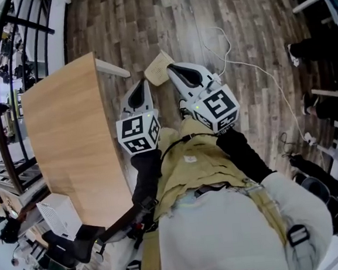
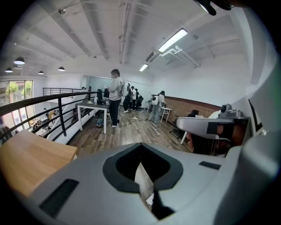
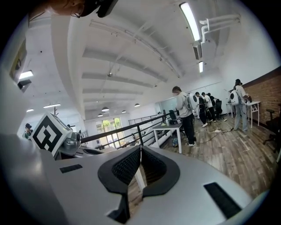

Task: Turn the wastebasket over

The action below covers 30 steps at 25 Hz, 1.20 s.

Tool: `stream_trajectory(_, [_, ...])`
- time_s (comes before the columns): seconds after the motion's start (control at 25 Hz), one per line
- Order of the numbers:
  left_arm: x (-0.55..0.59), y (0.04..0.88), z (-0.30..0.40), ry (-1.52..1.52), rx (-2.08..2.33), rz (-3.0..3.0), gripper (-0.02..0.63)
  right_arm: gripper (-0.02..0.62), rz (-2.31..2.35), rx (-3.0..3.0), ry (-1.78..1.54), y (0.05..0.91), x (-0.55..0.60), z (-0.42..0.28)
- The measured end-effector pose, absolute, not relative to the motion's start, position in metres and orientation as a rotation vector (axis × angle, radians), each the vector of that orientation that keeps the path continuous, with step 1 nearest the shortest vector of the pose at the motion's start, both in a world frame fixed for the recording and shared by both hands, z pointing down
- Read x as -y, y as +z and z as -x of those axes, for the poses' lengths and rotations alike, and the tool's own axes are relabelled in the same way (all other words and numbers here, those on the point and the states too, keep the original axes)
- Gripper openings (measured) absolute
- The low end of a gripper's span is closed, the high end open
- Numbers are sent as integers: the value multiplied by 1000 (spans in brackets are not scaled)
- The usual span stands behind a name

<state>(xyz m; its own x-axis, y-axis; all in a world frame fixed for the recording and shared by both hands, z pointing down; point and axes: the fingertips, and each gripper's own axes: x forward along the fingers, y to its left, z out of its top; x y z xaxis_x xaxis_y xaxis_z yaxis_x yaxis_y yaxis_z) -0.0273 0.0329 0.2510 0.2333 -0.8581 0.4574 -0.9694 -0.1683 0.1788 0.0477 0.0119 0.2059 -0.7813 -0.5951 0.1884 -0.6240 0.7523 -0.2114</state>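
No wastebasket shows plainly in any view. A small tan box-like thing [image 1: 159,67] lies on the wood floor just past the table's corner; I cannot tell what it is. My left gripper [image 1: 142,88] is held close to my chest, pointing forward beside the table edge, jaws shut and empty. My right gripper [image 1: 178,70] is level with it to the right, its tip close to the tan thing, also shut and empty. In the left gripper view the left gripper [image 2: 141,151] points out across the room. The right gripper [image 3: 140,151] does likewise in its own view.
A light wooden table [image 1: 75,139] fills the left side, a black railing [image 1: 4,99] beyond it. A white cable [image 1: 251,65] trails over the floor to the right. Seated people's legs [image 1: 314,48] are at far right. Several people [image 2: 115,99] stand by a white table [image 2: 90,105].
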Motion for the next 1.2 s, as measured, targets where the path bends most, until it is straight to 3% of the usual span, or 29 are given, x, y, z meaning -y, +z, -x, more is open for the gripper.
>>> stream_trajectory(0.56, [-4, 361, 84, 415, 1571, -1844, 2, 23, -859, 2630, 620, 309, 28, -8])
stream_trajectory(1.2, [-12, 610, 105, 688, 1318, -1823, 2, 23, -766, 2292, 837, 598, 41, -8])
